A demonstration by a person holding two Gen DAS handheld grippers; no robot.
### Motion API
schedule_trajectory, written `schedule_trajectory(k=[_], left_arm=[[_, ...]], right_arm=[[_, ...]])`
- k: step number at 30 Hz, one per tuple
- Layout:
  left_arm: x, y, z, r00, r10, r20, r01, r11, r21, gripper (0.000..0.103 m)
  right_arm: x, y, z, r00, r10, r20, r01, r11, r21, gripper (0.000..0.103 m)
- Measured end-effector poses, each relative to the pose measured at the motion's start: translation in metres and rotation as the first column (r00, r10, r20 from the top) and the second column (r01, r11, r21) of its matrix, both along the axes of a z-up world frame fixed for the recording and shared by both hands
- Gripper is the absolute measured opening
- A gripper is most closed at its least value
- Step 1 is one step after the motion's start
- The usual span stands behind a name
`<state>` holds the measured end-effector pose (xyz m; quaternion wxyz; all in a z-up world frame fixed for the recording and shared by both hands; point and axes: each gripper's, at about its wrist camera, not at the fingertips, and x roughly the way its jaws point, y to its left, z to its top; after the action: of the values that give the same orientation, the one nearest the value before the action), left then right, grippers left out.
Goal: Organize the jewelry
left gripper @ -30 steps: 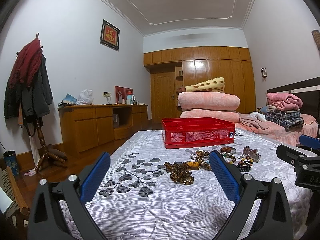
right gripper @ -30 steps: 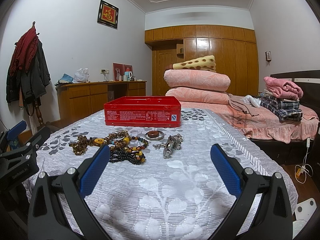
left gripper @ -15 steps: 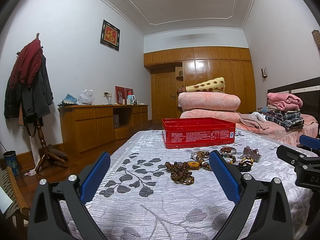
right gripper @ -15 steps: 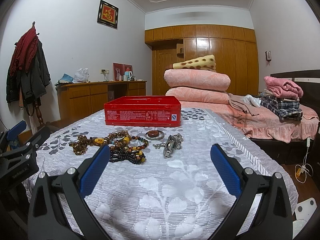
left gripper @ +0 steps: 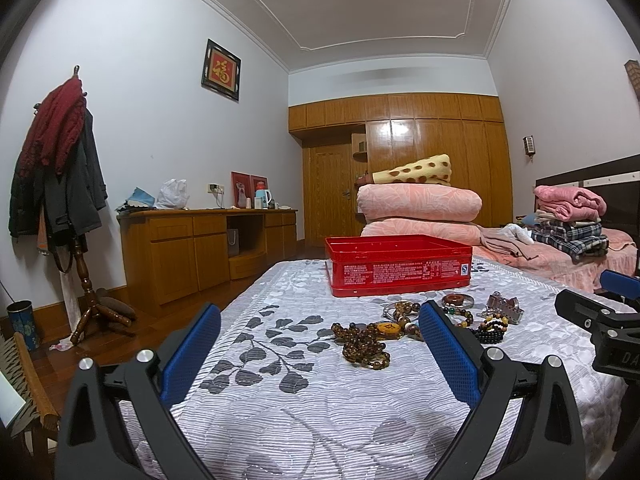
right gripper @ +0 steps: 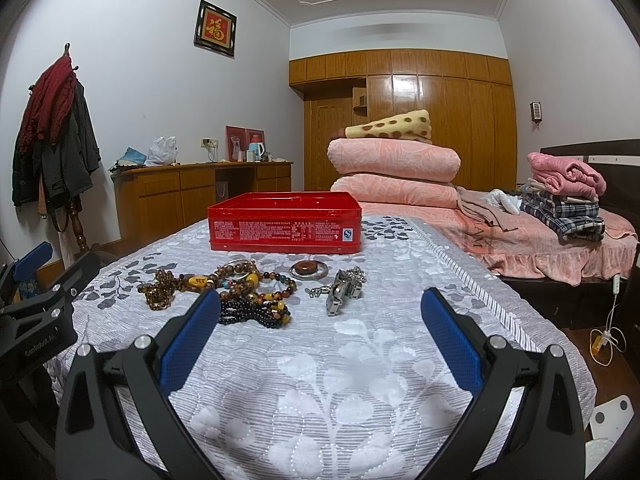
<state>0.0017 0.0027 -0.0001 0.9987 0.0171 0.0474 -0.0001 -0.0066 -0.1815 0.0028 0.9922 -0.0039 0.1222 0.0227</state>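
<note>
Nothing sorted yet: jewelry pile [right gripper: 236, 292] loose on the bed [right gripper: 360, 360], frame centre, just in front of red tin [right gripper: 284, 224]. Left claw [left gripper: 320, 354] and right claw [right gripper: 320, 344] both spread wide, empty, short of the pile. All pieces left to move.

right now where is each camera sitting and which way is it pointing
Left wrist: on the left gripper, looking forward low over the bedspread at the red tin; its own open blue fingers show, the right gripper at right edge.
Right wrist: on the right gripper, facing the same way; open fingers show, the left gripper at left edge.
Both share the tin, the bead jewelry before it, and the wardrobe.
</note>
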Motion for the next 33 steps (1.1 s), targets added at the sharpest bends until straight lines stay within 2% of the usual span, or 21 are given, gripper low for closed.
schedule_trajectory(k=[26,33], left_arm=[[0.000,0.003,-0.001,1.000,-0.002,-0.005,0.002,1.000,0.001,0.097],[0.005,0.016,-0.004,0.997,-0.014,-0.078,0.015,1.000,0.010,0.097]], right_arm=[[0.001,0.001,0.000,1.000,0.001,-0.006,-0.001,1.000,0.000,0.097],[0.011,-0.001,-0.005,0.998,0.006,-0.065,-0.007,1.000,-0.009,0.097]])
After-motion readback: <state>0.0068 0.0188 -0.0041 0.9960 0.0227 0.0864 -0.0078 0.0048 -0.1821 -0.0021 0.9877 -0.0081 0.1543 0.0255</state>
